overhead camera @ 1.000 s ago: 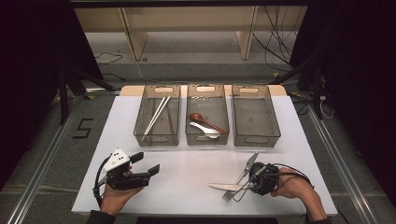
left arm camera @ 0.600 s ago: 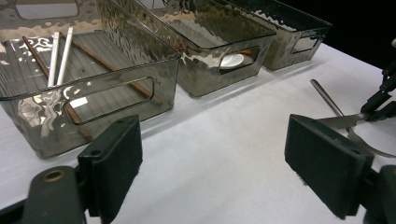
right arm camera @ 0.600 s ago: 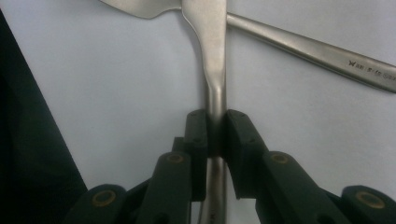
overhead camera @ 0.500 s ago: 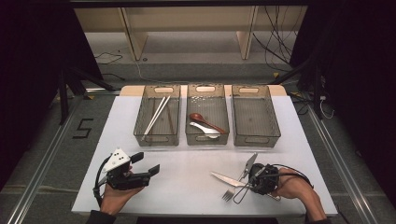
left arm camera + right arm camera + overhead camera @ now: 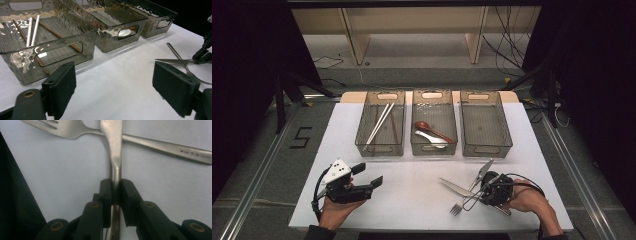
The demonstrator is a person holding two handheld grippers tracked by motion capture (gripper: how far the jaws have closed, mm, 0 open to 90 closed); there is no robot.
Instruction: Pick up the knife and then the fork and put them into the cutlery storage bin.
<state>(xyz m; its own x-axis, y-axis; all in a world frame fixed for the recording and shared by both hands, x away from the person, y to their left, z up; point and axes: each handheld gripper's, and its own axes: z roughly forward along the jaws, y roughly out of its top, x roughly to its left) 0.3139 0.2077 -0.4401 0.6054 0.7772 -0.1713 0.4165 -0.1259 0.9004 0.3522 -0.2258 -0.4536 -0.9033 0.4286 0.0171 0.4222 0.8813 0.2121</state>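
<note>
My right gripper (image 5: 479, 192) (image 5: 113, 187) is shut on the handle of a silver knife (image 5: 454, 186) (image 5: 111, 135) near the table's front right. The blade points left and crosses over a silver fork (image 5: 458, 207) (image 5: 67, 130) lying on the white table. Another silver utensil (image 5: 483, 171) (image 5: 175, 51) lies just beyond, angled toward the bins. The knife blade (image 5: 172, 60) also shows at the right of the left gripper view. My left gripper (image 5: 369, 174) (image 5: 117, 87) stands open at the front left with nothing between its jaws.
Three clear bins stand in a row at the back. The left bin (image 5: 362, 132) holds white and brown chopsticks (image 5: 379, 122). A brown and a white spoon (image 5: 432, 134) lie in the middle bin (image 5: 434, 150). The right bin (image 5: 487, 150) holds nothing.
The right gripper has swung the knife: its blade tip moved away from the front edge toward the bins and now lies across the fork. The left gripper has not moved.
</note>
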